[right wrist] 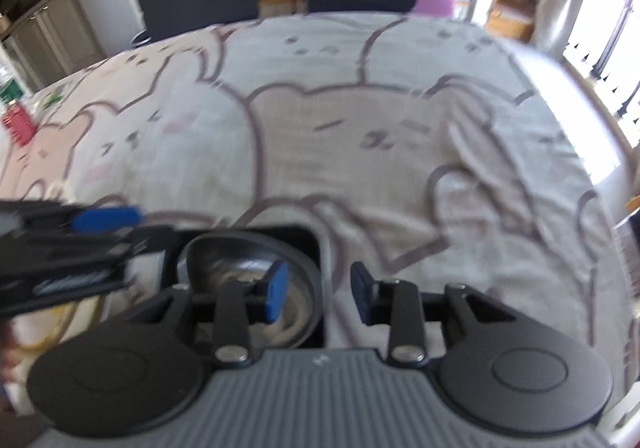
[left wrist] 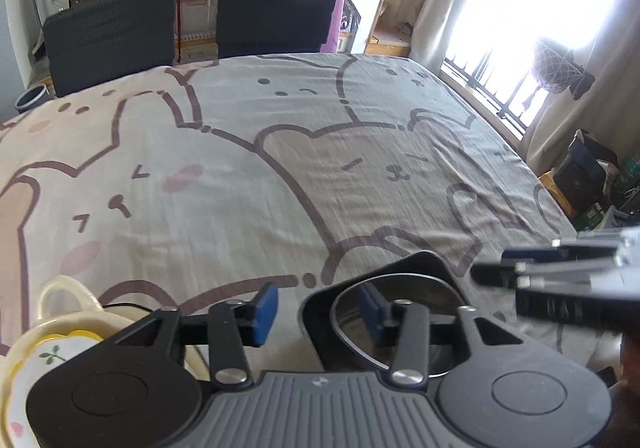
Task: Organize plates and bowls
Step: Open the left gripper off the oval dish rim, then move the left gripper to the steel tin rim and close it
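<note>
Two handheld grippers hang over a surface (left wrist: 248,152) draped in a cartoon-bear cloth (right wrist: 360,136), with two dark chairs (left wrist: 108,36) at its far edge. The left gripper (left wrist: 318,314) has its blue pads parted and nothing between them; its right pad stands over a steel bowl (left wrist: 424,300) that sits inside a black square tray (left wrist: 412,268). The right gripper (right wrist: 318,294) is also parted and empty, its left pad above the same bowl's rim. A cream handled dish (left wrist: 60,312) holding a floral plate (left wrist: 56,352) lies just left of the tray.
</note>
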`<action>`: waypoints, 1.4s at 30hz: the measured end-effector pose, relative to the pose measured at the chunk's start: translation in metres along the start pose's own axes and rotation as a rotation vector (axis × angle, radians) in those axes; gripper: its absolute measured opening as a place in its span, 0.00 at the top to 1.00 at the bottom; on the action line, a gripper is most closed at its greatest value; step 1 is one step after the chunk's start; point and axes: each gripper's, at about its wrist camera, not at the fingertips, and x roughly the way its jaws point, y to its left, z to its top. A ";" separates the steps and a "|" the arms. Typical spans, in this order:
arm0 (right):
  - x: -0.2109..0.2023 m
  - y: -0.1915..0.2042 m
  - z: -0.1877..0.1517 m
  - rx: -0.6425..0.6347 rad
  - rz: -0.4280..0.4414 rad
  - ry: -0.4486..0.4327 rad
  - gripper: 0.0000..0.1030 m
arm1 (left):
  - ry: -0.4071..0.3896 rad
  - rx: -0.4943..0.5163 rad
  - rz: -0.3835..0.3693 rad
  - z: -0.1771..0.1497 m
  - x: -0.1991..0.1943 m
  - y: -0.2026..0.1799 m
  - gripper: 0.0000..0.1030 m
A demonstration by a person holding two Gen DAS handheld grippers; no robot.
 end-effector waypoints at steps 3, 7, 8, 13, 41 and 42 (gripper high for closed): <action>0.010 -0.006 0.007 0.003 -0.037 -0.003 0.60 | 0.007 0.031 0.006 -0.005 -0.003 0.000 0.49; 0.026 -0.006 0.014 -0.023 -0.040 0.021 0.60 | 0.012 0.087 0.019 -0.013 -0.005 -0.002 0.37; 0.029 -0.005 0.015 -0.031 -0.037 0.030 0.60 | 0.013 0.098 0.024 -0.015 -0.006 -0.002 0.37; 0.044 0.000 0.022 -0.049 -0.043 0.070 0.59 | 0.017 0.143 0.040 -0.023 -0.004 -0.002 0.30; 0.058 0.004 0.005 -0.168 0.030 0.204 0.70 | 0.087 0.244 0.023 -0.031 0.011 -0.017 0.64; 0.057 0.004 0.005 -0.167 0.029 0.198 0.70 | 0.086 0.244 0.024 -0.031 0.011 -0.018 0.64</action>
